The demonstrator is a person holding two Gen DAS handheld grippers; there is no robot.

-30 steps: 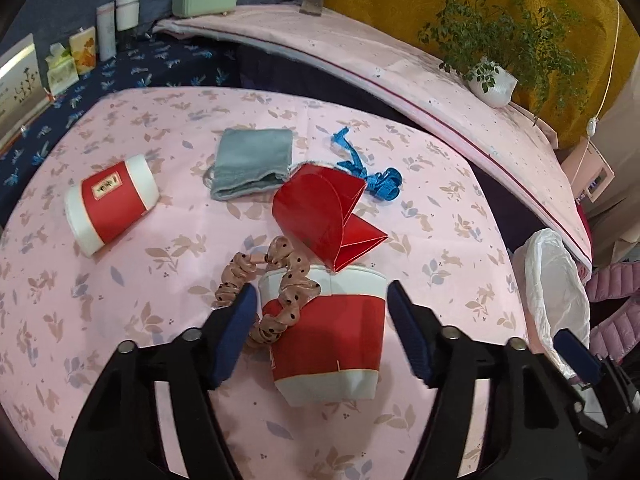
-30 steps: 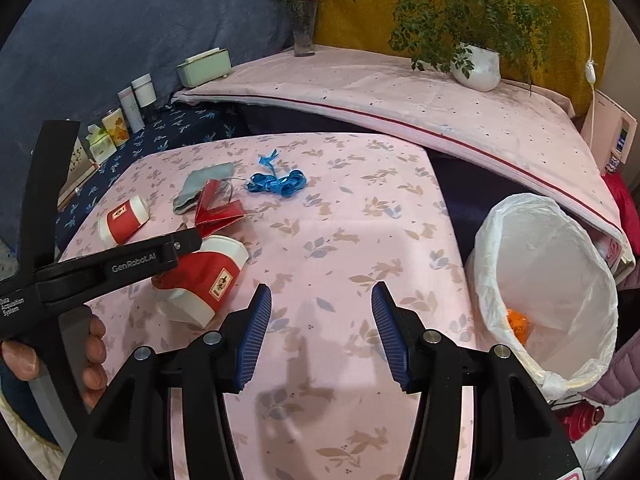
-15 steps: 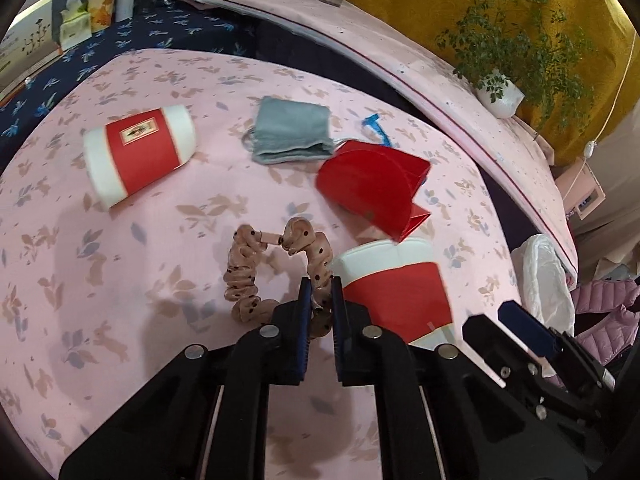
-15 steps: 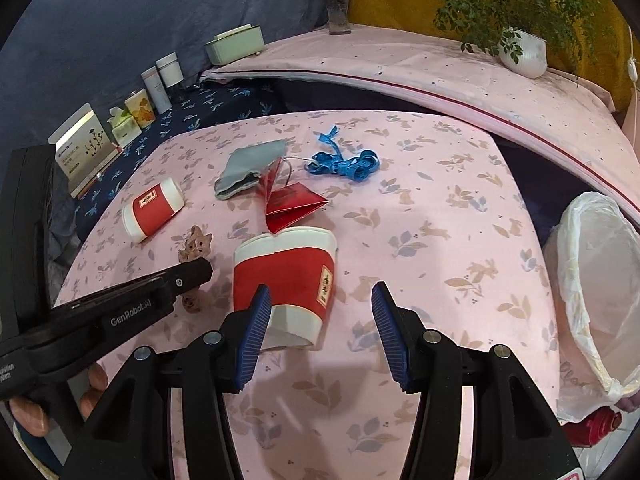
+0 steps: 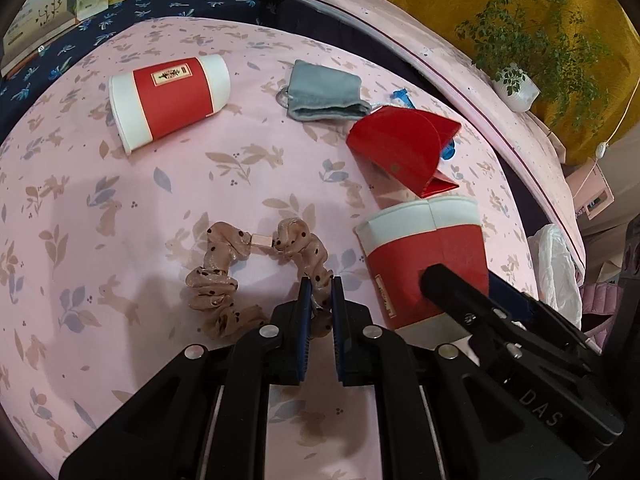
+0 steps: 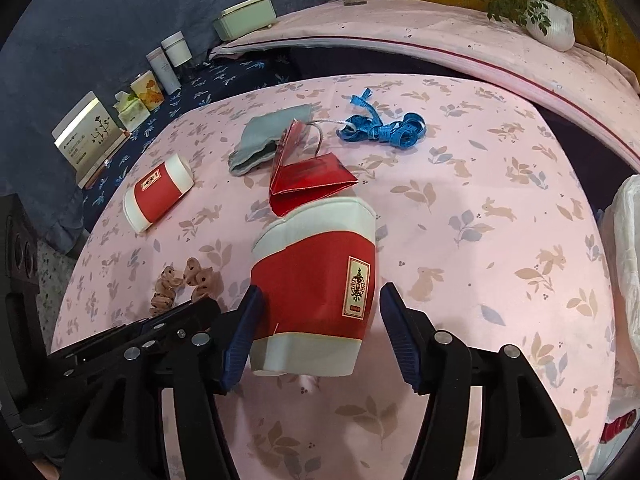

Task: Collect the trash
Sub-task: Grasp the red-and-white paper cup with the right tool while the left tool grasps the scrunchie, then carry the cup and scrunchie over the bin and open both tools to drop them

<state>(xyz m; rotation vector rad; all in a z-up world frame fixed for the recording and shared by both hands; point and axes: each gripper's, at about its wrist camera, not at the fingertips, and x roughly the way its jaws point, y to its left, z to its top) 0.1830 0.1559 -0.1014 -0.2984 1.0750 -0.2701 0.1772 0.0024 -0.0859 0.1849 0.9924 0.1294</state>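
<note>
Cup position decides our next move: the nearer paper cup (image 6: 316,288) lies on its side on the pink tablecloth (image 6: 480,184), straight ahead of our right gripper (image 6: 320,320) and between its fingers, long axis running away from us, rim at the far end; those jaws have just been opening and stand apart, with the left pad close to or touching the cup's wall and the right pad clear, so nothing is gripped yet; our left gripper (image 5: 320,296) sits just beside, clamped on the spotted scrunchie (image 5: 224,280); the bin bag (image 6: 624,240) waits at the right edge; we read "DAS" on the right gripper's arm; the cup's label characters stay illegible.
</note>
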